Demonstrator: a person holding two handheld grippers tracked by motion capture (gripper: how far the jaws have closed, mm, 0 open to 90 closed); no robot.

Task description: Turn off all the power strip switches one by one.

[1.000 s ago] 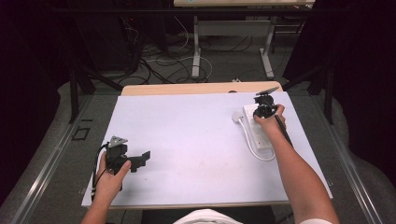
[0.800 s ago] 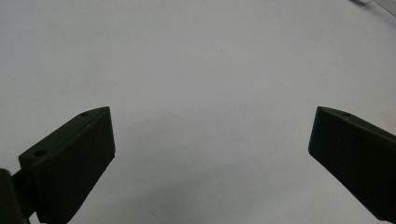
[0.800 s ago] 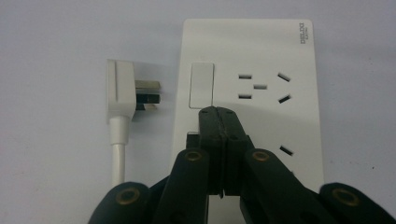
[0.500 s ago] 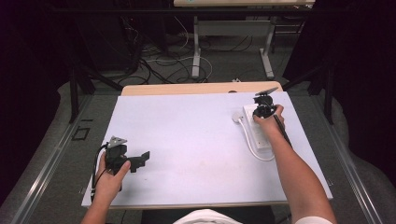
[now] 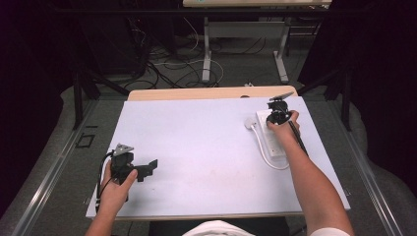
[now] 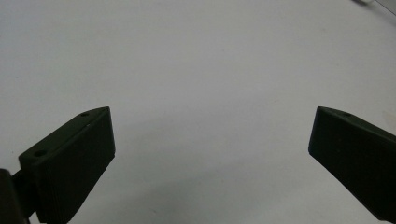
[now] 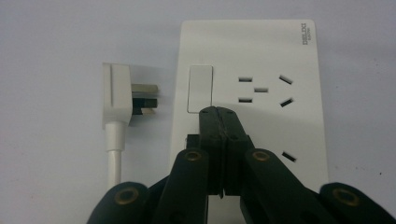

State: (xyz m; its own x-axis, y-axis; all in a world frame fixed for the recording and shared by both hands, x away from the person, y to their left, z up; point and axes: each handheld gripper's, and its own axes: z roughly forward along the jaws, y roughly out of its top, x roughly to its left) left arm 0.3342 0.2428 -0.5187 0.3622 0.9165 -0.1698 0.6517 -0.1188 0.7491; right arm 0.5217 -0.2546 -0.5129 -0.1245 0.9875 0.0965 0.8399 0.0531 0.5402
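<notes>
A white power strip lies flat at the right side of the white table. Its white plug lies unplugged on the table beside it, with the cable curving back along the strip. In the right gripper view the strip shows a rocker switch and several sockets, and the plug points its prongs at the strip. My right gripper is shut and empty, its tips at the switch's near edge; touching or not is unclear. My left gripper rests open at the front left, with nothing between its fingers.
A wooden board edge runs along the table's far side. Beyond it the floor holds loose cables and the legs of another table. Bare white table top lies ahead of the left gripper.
</notes>
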